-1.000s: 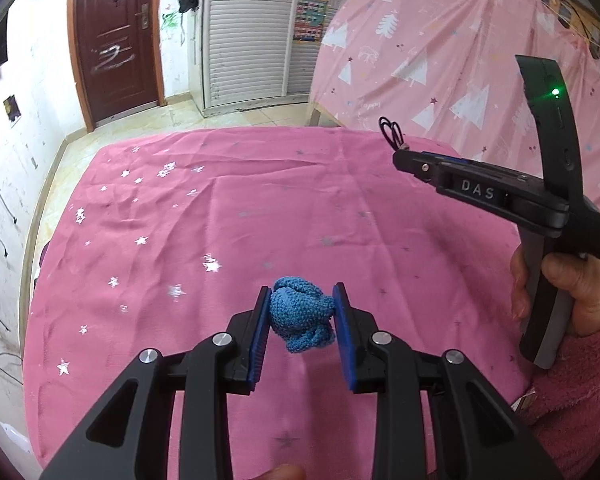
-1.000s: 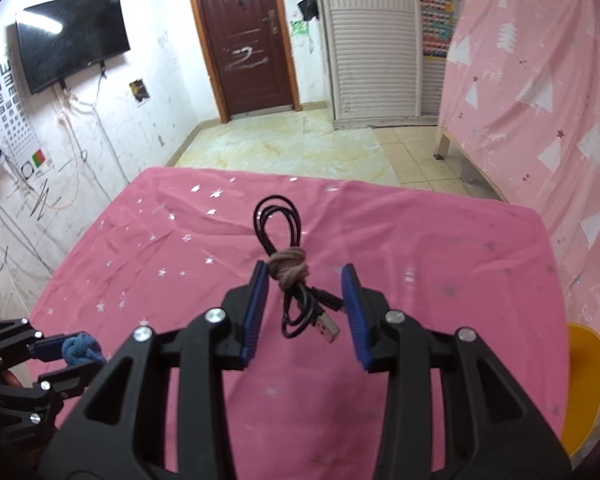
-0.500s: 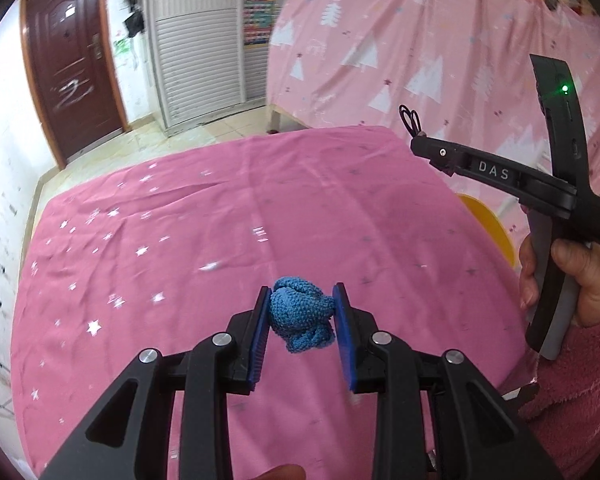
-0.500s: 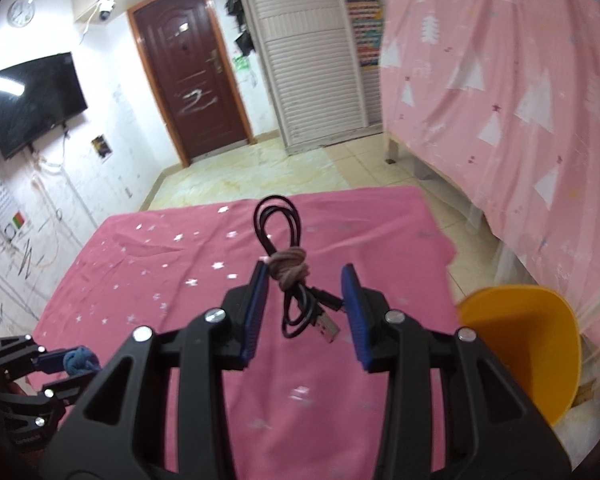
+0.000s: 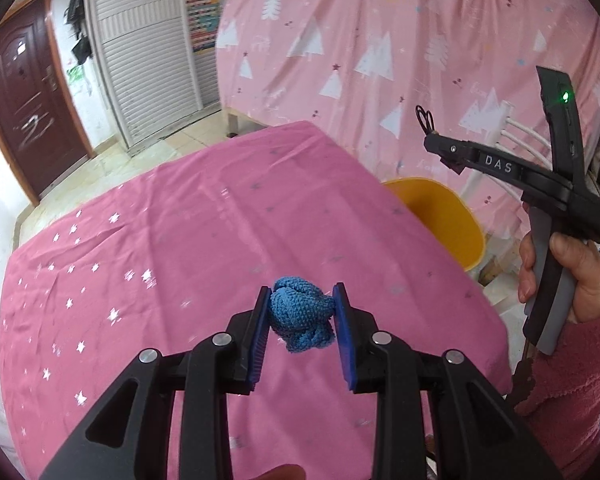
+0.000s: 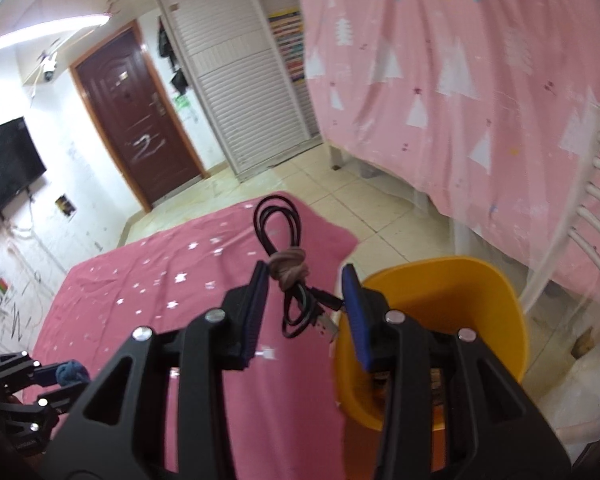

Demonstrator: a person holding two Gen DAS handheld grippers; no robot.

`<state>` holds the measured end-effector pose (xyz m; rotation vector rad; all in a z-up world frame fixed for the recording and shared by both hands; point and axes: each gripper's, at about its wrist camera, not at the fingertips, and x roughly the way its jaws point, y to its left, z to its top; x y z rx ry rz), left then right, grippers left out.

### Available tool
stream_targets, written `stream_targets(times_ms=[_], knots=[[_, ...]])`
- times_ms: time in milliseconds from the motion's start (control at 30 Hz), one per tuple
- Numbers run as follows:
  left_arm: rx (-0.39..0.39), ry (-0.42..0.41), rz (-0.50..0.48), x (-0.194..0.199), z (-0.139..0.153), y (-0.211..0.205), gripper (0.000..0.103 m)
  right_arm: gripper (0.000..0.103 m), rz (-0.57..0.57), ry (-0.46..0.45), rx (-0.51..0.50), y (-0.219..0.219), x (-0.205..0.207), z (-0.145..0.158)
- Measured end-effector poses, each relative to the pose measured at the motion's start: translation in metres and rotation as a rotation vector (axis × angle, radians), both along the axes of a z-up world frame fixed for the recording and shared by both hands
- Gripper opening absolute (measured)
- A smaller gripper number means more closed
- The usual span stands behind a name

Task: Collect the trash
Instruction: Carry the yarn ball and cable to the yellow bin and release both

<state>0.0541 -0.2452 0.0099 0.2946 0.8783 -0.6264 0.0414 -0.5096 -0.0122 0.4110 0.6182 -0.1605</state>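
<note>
While you carry both loads toward the bin, this is how things stand.

Left gripper (image 5: 300, 316): its blue pads are pressed against both sides of a blue knitted wad (image 5: 302, 322), which you hold above the pink star-print tablecloth (image 5: 180, 240), well short of the table's right edge.

Right gripper (image 6: 304, 300): a bundled black USB cable (image 6: 288, 280), tied with a brownish band, hangs between its pads. The tied knot lies against the left pad and a plug end reaches toward the right pad, so the jaws look closed on the cable, though the hold seems loose.

Bin: a yellow bin (image 6: 480, 300) stands on the floor just beside the table's right edge. In the right wrist view its rim sits directly under your right finger.

Step in hand: transport, judging by both jaws loaded and the bin close by. Nothing is released yet.

Next move: bring the right gripper fully over the bin's mouth before opening, since the cable now hangs over the table edge and not yet over the opening. Then swing the left gripper across to follow.

Risk: the dangling cable could catch the rim.
</note>
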Motion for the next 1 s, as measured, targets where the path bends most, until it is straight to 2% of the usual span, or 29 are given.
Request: stream_targets(times_ms=[500, 733, 800, 933, 1000], knots=[[0.013, -0.014, -0.108, -0.009, 0.006, -0.085, 0.024, 0.036, -0.129, 0.013, 0.061, -0.069, -0.025, -0.028], [0.018, -0.003, -0.117, 0.007, 0.009, -0.134, 0.024, 0.037, -0.171, 0.033, 0.1, -0.09, -0.026, -0.052], [0.017, 0.003, -0.111, 0.012, 0.008, -0.147, 0.024, 0.039, -0.185, 0.043, 0.106, -0.094, -0.025, -0.058], [0.017, 0.015, -0.104, 0.02, 0.004, -0.171, 0.024, 0.055, -0.203, 0.042, 0.128, -0.106, -0.026, -0.07], [0.014, 0.025, -0.102, 0.025, 0.0, -0.18, 0.024, 0.055, -0.207, 0.039, 0.136, -0.109, -0.028, -0.072]])
